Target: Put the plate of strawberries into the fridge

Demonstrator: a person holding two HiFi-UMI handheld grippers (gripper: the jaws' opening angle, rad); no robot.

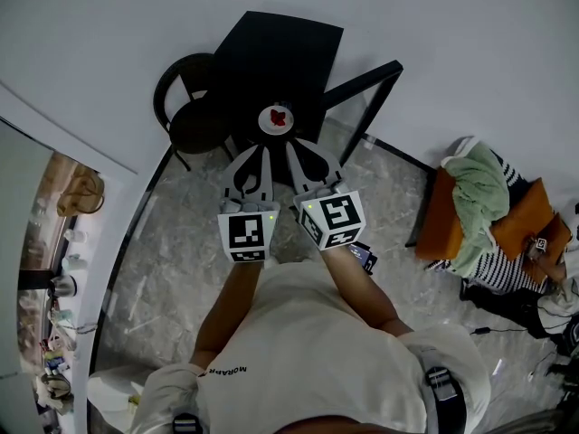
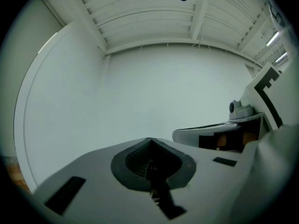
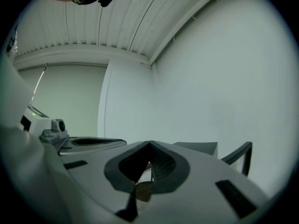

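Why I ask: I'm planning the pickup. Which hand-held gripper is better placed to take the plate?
Right, narrowly. The right hand-held gripper and the left hand-held gripper are both shut, just short of the plate on the table; the right tip looks nearer, and only its view shows the table.

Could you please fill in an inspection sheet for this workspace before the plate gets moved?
Surface: black table, bare apart from one plate.
Job's things: plate of strawberries at the table's near edge; no fridge seen.
Clutter: green cloth piled over an orange item on the floor at the right, with striped fabric beside it.
Grippers: left gripper shut and empty; right gripper shut and empty; both side by side, short of the plate.
Cables: black cable on the floor at the right.
Surroundings: black chair left of the table, stone-patterned floor, white wall.
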